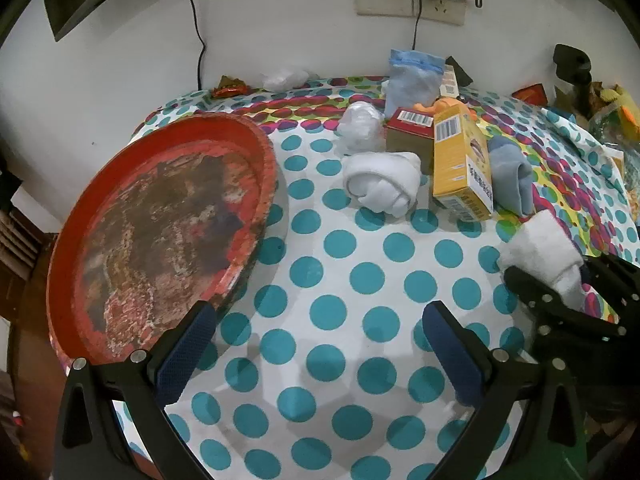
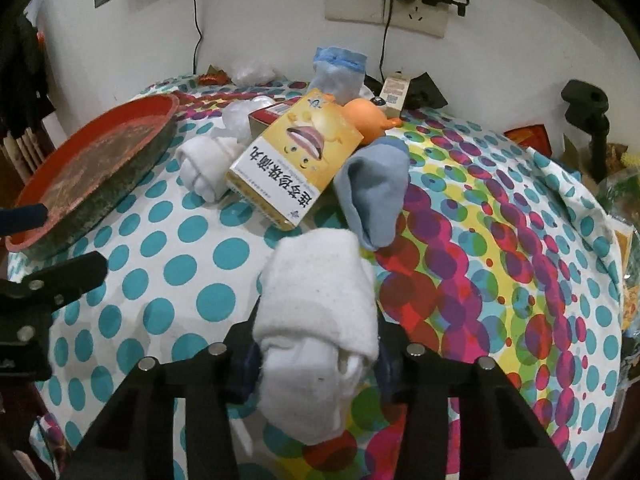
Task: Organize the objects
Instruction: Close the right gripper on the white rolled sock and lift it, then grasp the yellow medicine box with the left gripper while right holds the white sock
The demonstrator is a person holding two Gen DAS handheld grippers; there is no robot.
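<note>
Far left, red tray sits empty on the polka-dot tabletop. Our left gripper hovers beside it, jaws spread wide, nothing between them. Middle: knotted white sock, yellow box, blue-grey sock bunched together, touching or nearly. Right: our right gripper is clamped on the rolled white sock, pads squeezing its lower half, top flopping forward. Step in hand looks like carrying it to the tray. We should keep the squeeze firm since it's soft, lift before crossing, clear the tray rim, and keep our left gripper out of the path.
</note>
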